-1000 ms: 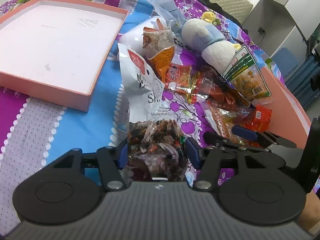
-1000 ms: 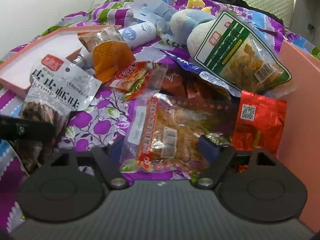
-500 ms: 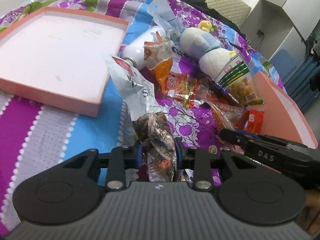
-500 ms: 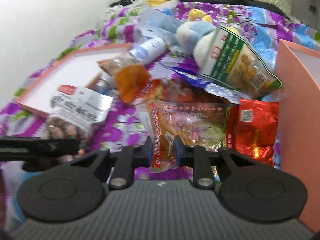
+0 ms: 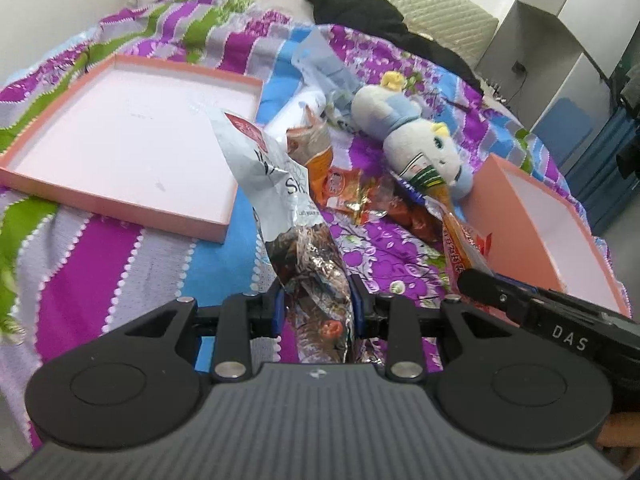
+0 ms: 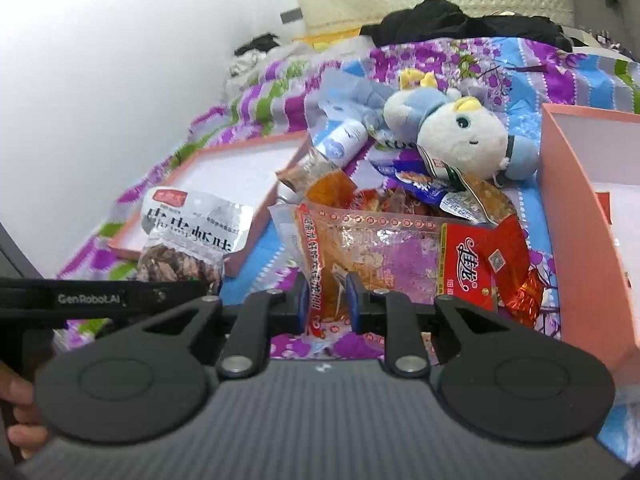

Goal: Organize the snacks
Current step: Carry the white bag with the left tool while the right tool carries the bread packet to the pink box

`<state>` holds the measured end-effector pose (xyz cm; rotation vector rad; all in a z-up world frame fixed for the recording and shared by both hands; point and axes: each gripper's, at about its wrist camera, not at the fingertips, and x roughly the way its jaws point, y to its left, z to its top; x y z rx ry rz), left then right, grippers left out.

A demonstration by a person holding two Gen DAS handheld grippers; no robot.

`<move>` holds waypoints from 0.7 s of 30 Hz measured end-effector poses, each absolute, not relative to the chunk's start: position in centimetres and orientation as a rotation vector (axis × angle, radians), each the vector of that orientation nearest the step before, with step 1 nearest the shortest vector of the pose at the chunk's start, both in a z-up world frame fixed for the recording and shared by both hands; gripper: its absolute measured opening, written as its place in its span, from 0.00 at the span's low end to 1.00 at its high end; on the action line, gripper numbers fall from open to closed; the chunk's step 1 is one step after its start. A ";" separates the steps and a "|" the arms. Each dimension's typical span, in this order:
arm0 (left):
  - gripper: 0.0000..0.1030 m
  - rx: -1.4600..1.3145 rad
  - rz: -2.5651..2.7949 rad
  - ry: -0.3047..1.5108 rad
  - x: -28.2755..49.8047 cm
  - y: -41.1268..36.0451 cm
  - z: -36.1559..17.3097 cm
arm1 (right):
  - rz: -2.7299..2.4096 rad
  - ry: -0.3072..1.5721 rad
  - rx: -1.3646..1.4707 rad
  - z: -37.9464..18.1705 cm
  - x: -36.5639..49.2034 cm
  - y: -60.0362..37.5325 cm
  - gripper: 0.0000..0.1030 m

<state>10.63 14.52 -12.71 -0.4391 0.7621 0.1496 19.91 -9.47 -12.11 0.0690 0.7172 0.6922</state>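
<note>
My left gripper [image 5: 318, 304] is shut on a silver shrimp-snack bag [image 5: 292, 208] and holds it lifted above the bedspread; the bag also shows in the right wrist view [image 6: 188, 236]. My right gripper [image 6: 326, 302] is shut on a clear orange-and-red snack packet [image 6: 372, 252], also lifted, its edge showing in the left wrist view [image 5: 460, 240]. A pile of loose snacks [image 5: 360, 196] lies between a flat pink box lid [image 5: 120, 148] on the left and a deeper pink box [image 5: 536, 232] on the right.
A blue-and-white plush toy [image 5: 416, 144] and a white bottle [image 6: 344, 140] lie behind the snack pile. An orange snack bag [image 5: 314, 152] and a green-labelled bag [image 6: 460, 180] sit among it. Black clothing [image 5: 380, 20] lies by the headboard.
Both grippers closed on their packets and lifted them off the bed. Both views have risen and pulled back, showing more of the bed and the boxes.
</note>
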 end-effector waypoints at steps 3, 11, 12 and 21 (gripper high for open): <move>0.34 -0.439 0.148 0.747 9.1 13.9 -11.0 | 0.701 0.700 0.085 -10.8 18.3 -10.0 0.22; 0.34 -0.422 0.120 0.727 5.9 11.4 -8.1 | 0.676 0.678 0.089 -8.4 14.4 -12.1 0.22; 0.34 -0.423 0.112 0.721 5.6 11.1 -7.7 | 0.667 0.673 0.088 -8.0 14.1 -12.4 0.22; 0.34 -0.391 0.016 0.713 4.9 7.0 -4.5 | 0.549 0.635 0.080 -5.3 11.2 -17.2 0.22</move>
